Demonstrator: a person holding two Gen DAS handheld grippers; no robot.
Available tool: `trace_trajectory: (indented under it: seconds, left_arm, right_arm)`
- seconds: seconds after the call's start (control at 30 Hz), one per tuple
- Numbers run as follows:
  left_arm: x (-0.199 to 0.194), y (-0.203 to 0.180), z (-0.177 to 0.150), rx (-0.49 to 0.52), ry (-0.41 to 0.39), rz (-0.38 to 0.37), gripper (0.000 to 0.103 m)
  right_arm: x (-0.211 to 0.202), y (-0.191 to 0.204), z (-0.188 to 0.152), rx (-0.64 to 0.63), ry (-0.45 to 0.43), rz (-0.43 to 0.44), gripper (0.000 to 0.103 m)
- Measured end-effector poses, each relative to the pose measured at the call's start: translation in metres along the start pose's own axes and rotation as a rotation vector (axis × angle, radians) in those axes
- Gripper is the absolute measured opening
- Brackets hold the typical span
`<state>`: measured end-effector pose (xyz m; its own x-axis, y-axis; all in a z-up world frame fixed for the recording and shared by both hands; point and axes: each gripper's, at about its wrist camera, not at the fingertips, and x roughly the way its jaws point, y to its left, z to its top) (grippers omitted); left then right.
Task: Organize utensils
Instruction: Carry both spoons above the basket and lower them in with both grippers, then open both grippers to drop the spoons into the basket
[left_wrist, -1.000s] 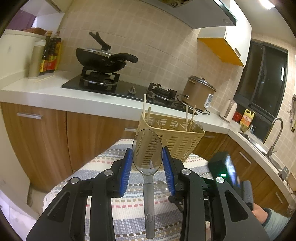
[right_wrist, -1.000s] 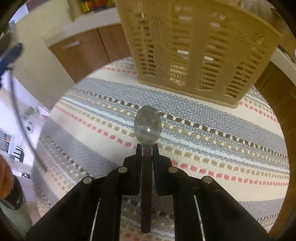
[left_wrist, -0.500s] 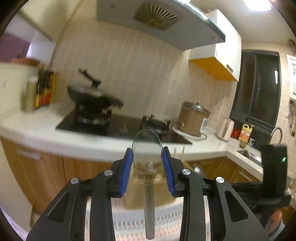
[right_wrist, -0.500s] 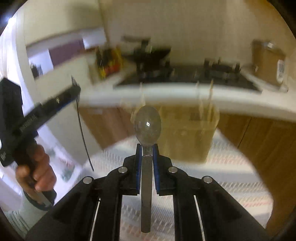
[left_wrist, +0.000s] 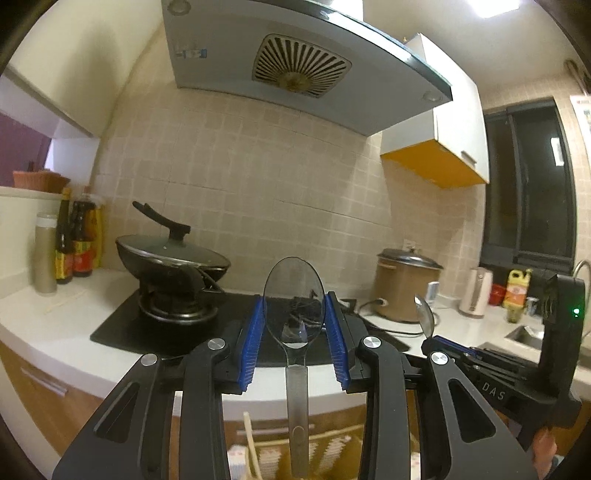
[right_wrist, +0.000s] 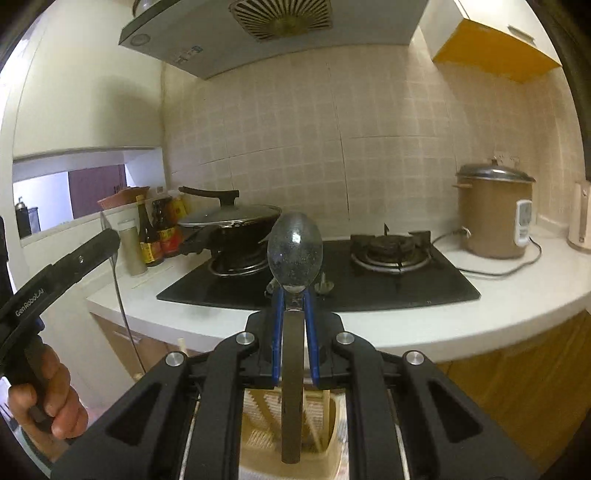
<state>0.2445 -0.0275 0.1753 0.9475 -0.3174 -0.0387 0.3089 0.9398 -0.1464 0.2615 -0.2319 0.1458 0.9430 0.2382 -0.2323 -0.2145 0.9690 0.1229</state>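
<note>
My left gripper (left_wrist: 294, 332) is shut on a clear plastic spoon (left_wrist: 294, 306), its blue pads pressing the bowl's sides, handle running back toward the camera. My right gripper (right_wrist: 294, 295) is shut on the neck of a metal spoon (right_wrist: 294, 254), bowl forward. In the left wrist view the right gripper (left_wrist: 430, 338) shows at the right with the metal spoon (left_wrist: 424, 317) sticking up. Both grippers hover above the beige slotted utensil basket (right_wrist: 258, 435), seen low in the frames with chopsticks (left_wrist: 251, 446) in it.
Ahead runs a white counter (right_wrist: 461, 317) with a black gas hob (right_wrist: 369, 280), a lidded wok (left_wrist: 173, 258), sauce bottles (left_wrist: 74, 243) and a brown rice cooker (right_wrist: 491, 218). A range hood (left_wrist: 295, 62) hangs overhead. A hand (right_wrist: 48, 395) grips the left tool's handle.
Both grippers rose from table level and tilted up, each still holding its spoon. The basket and striped cloth dropped to the bottom of the views; the stove and hood now fill them.
</note>
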Motion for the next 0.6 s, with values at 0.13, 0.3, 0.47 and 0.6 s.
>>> trace_trajectory:
  seconds: [0.13, 0.3, 0.47, 0.6]
  left_arm:
    - [0.019, 0.003, -0.018, 0.013, -0.001, 0.025, 0.031]
    - [0.031, 0.009, -0.037, -0.008, 0.017, 0.035, 0.031]
    - [0.035, 0.008, -0.047, 0.002, 0.05, 0.029, 0.032]
    - [0.023, 0.008, -0.046, 0.003, 0.05, 0.027, 0.05]
  right_arm:
    - [0.019, -0.008, -0.012, -0.006, -0.013, 0.011, 0.01]
    - [0.031, -0.016, -0.027, 0.01, -0.008, 0.022, 0.01]
    - [0.031, -0.017, -0.04, 0.014, -0.009, 0.014, 0.01]
    - [0.019, -0.02, -0.044, 0.033, 0.024, 0.032, 0.013]
